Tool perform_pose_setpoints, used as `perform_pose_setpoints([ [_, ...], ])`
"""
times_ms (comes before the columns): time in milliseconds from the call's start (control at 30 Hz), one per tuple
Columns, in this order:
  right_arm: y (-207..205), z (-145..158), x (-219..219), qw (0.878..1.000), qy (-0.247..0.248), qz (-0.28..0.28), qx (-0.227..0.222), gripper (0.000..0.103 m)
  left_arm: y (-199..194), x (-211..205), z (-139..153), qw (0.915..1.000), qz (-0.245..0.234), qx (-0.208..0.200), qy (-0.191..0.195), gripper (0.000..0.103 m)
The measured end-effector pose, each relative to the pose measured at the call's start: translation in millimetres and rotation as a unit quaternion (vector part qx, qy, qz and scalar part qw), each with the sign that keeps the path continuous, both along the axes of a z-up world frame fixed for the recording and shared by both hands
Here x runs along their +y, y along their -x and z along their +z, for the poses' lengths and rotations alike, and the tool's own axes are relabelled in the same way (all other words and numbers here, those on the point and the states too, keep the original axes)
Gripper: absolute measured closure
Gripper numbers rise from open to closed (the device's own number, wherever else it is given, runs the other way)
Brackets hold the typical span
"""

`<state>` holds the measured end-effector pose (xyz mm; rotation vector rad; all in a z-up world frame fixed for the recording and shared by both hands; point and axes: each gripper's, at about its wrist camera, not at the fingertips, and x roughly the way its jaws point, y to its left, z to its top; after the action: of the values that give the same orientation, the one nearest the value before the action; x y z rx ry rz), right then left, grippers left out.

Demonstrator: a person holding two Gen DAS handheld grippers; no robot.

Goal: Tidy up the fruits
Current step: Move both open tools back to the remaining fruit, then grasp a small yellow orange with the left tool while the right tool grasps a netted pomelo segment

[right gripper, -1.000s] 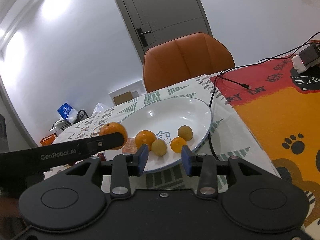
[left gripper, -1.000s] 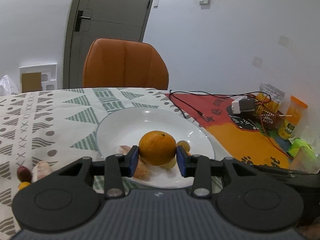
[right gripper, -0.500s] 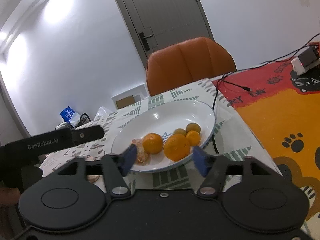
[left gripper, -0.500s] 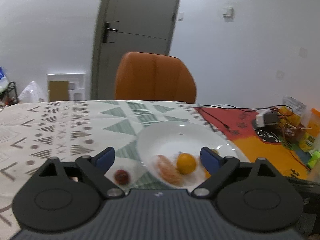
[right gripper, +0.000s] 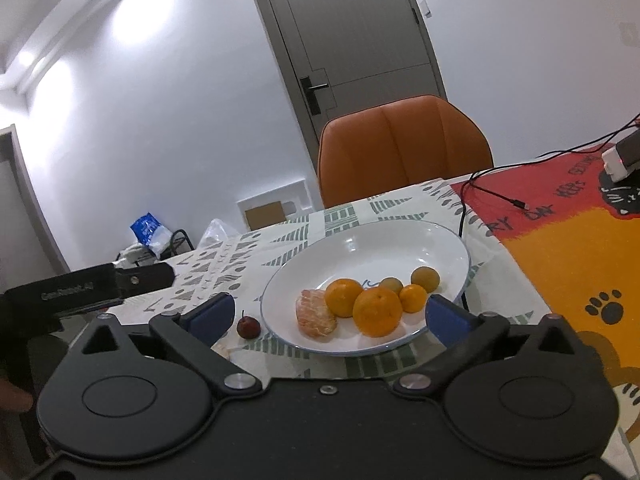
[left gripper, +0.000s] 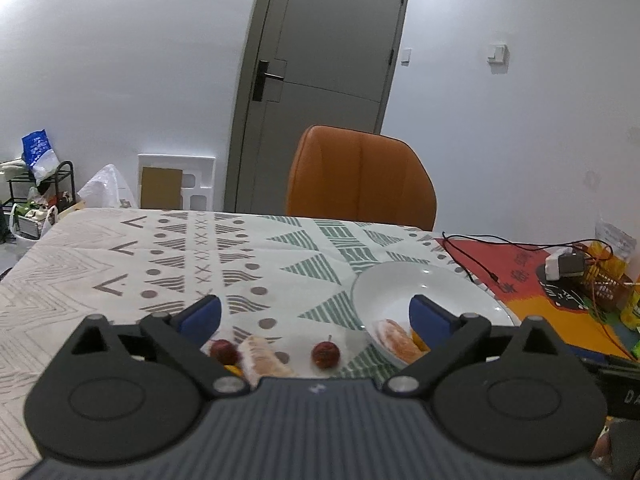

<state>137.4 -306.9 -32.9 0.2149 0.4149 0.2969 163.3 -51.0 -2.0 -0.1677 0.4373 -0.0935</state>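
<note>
Plate (right gripper: 440, 240) on counter (left gripper: 120, 264): two oranges (right gripper: 376, 311), three small citrus, one peeled piece. Left out beside it: two small red fruits (left gripper: 325, 354), one peeled piece (left gripper: 262, 358). Left tongs (left gripper: 316, 316), right tongs (right gripper: 330, 314): just opened wide, empty.

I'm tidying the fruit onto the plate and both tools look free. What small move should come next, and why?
Probably bring the left tool down around the small red fruit nearest the plate. Both tools have just been opening and hold nothing; two red fruits and a peeled piece lie on the cloth, while the oranges already sit on the plate.
</note>
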Motion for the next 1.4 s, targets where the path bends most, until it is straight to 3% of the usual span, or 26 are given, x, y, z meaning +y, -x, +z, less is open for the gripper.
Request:
perform_pose_setpoints([
  [500, 1.1, 7.2, 37.8, 0.999, 0.007, 0.045, -0.003, 0.0, 17.7, 49.6, 6.7, 0.9992, 0.037, -0.004, 0.011, 0.003],
  [900, -7.4, 6.8, 63.5, 0.996, 0.013, 0.083, 0.004, 0.0, 19.4, 75.2, -9.6, 0.9986, 0.036, 0.012, 0.036, 0.008],
  [1233, -17.1, -0.6, 86.4, 0.992, 0.039, 0.115, 0.025, 0.034, 8.0, 84.4, -32.4, 0.9966, 0.024, 0.044, 0.065, 0.038],
  [1400, -26.3, -6.8, 97.0, 0.991, 0.054, 0.113, 0.038, 0.047, 0.1, 82.8, -43.7, 0.9957, 0.015, 0.057, 0.072, 0.046],
])
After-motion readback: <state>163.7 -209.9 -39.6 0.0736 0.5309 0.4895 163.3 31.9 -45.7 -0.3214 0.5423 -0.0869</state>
